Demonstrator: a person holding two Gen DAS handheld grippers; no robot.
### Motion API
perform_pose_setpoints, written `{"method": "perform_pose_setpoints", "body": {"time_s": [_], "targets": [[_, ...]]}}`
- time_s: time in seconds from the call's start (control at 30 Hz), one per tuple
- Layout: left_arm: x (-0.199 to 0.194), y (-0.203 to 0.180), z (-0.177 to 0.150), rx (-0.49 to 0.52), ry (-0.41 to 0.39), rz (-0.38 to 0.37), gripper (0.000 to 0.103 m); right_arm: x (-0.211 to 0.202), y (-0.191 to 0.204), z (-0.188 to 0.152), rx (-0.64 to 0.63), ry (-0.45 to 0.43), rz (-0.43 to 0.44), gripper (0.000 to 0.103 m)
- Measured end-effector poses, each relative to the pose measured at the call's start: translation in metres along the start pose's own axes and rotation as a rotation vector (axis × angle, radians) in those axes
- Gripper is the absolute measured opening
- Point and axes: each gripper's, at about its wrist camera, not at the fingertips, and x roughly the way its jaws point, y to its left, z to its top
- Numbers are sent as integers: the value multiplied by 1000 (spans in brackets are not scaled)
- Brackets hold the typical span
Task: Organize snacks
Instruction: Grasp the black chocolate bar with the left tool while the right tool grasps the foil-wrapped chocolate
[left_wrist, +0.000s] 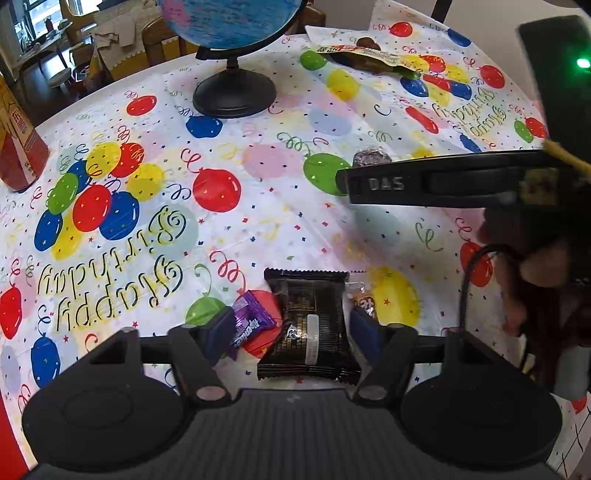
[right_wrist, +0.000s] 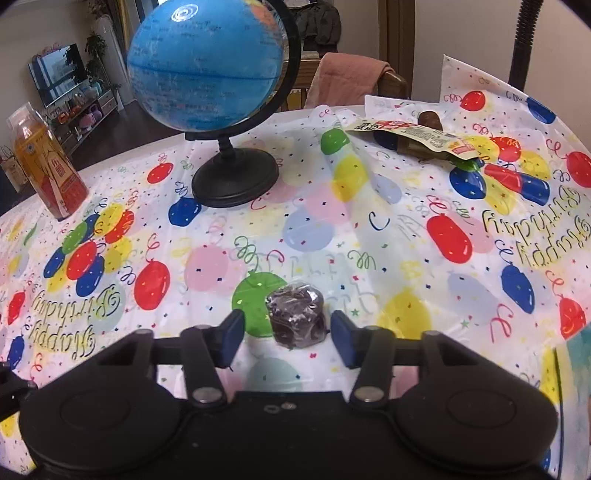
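Note:
In the left wrist view my left gripper (left_wrist: 293, 332) is open, low over the table, with a black snack packet (left_wrist: 308, 325) lying between its fingers. A purple candy (left_wrist: 251, 325) lies by the left finger and an orange-wrapped candy (left_wrist: 364, 301) by the right finger. In the right wrist view my right gripper (right_wrist: 288, 332) is open around a dark foil-wrapped snack (right_wrist: 297, 317) on the table, not touching it. That snack also shows in the left wrist view (left_wrist: 371, 155), behind the right gripper's body (left_wrist: 443, 184). A yellow-green snack pouch (right_wrist: 417, 138) lies at the far right, also visible in the left wrist view (left_wrist: 369, 55).
A blue globe on a black base (right_wrist: 234, 181) stands at the back middle, also in the left wrist view (left_wrist: 234, 96). An orange drink bottle (right_wrist: 48, 166) stands at the far left, also in the left wrist view (left_wrist: 20, 147). A balloon-print cloth (right_wrist: 443, 229) covers the table. Chairs stand behind.

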Motion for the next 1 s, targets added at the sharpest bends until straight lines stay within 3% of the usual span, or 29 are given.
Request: {"method": "perform_pose_setpoints", "body": {"time_s": [0.1,0.13,0.23,0.63,1.0], "targets": [[-2,0,1,0,-5,-14,47,3,2,1,-7,-12,-4,34],[-2,0,1,-2,-3,-17,40,2,2,1,-9,-12,-1,34],[-2,-1,0,4,-1,-15,34,0,2,0,-4,-13,-2,34],[-26,8,-13,-51,-12,-27,31,-51,6,-22,20,-17,20,33],[-81,16,-34,-104,-58,-32,31,-117,36,-40,25,-52,35,33]]}}
